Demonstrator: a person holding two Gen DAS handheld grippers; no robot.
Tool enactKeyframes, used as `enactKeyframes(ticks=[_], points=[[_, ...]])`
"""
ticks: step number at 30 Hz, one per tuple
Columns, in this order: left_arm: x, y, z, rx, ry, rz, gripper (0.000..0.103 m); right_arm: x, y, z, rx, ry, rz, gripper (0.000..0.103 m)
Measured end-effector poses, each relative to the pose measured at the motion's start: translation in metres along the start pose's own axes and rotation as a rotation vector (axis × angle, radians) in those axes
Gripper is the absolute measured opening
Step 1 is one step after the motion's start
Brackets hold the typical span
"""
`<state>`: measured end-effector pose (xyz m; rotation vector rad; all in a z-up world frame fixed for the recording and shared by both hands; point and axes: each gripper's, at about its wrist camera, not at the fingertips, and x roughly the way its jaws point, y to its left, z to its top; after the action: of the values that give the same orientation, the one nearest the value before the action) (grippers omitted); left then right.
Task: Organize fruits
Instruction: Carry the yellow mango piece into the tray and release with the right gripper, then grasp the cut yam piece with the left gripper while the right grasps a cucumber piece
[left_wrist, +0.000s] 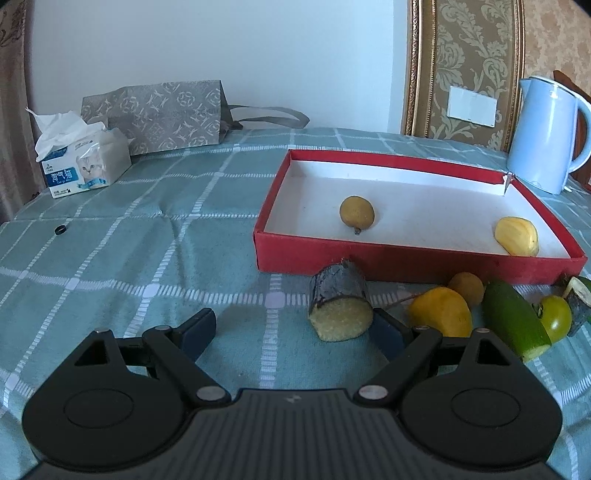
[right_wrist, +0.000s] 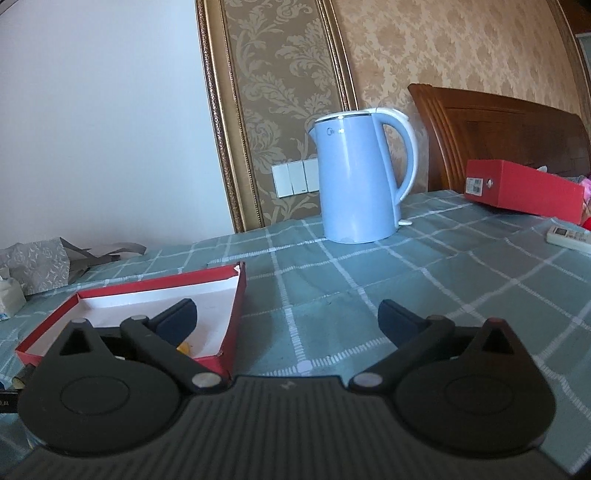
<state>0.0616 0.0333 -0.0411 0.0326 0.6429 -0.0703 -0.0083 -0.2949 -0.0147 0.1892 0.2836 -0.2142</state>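
Note:
A shallow red box (left_wrist: 406, 261) with a white inside lies on the checked cloth. It holds a small round yellow-brown fruit (left_wrist: 357, 213) and a yellow fruit piece (left_wrist: 517, 236). In front of the box lie a dark-skinned sugarcane chunk (left_wrist: 340, 301), a yellow fruit (left_wrist: 441, 315), a small brown fruit (left_wrist: 466, 288), a green cucumber piece (left_wrist: 515, 319) and a green tomato (left_wrist: 556, 316). My left gripper (left_wrist: 295, 328) is open and empty, with the sugarcane chunk just inside its right finger. My right gripper (right_wrist: 288, 317) is open and empty, beside the box's corner (right_wrist: 236, 295).
A blue kettle (right_wrist: 356, 177) stands behind the box; it also shows in the left wrist view (left_wrist: 543, 136). A tissue pack (left_wrist: 79, 162) and grey paper bag (left_wrist: 155, 114) sit at far left. A small black ring (left_wrist: 61, 229) lies on the cloth. A red carton (right_wrist: 524, 190) and remote (right_wrist: 569, 236) lie at right.

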Motion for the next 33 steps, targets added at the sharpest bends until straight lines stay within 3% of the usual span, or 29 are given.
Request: enactKeyframes(ticks=[8, 11, 18, 19, 33], points=[[0.003, -0.003, 0.002, -0.003, 0.001, 0.005, 0.090, -0.001, 0.010, -0.003, -0.069, -0.016, -0.040, 0.103], [0.001, -0.004, 0.002, -0.005, -0.009, 0.001, 0.079, -0.003, 0.014, -0.003, -0.091, -0.028, -0.049, 0.103], [-0.003, -0.006, 0.001, 0.013, -0.034, -0.018, 0.036, -0.006, 0.017, -0.004, -0.116, -0.049, -0.051, 0.103], [-0.003, -0.004, 0.001, 0.009, -0.036, -0.018, 0.034, -0.007, 0.017, -0.004, -0.119, -0.050, -0.051, 0.103], [-0.004, 0.004, 0.000, -0.021, -0.039, -0.039, 0.034, -0.021, 0.010, -0.006, -0.146, -0.043, -0.068, 0.102]])
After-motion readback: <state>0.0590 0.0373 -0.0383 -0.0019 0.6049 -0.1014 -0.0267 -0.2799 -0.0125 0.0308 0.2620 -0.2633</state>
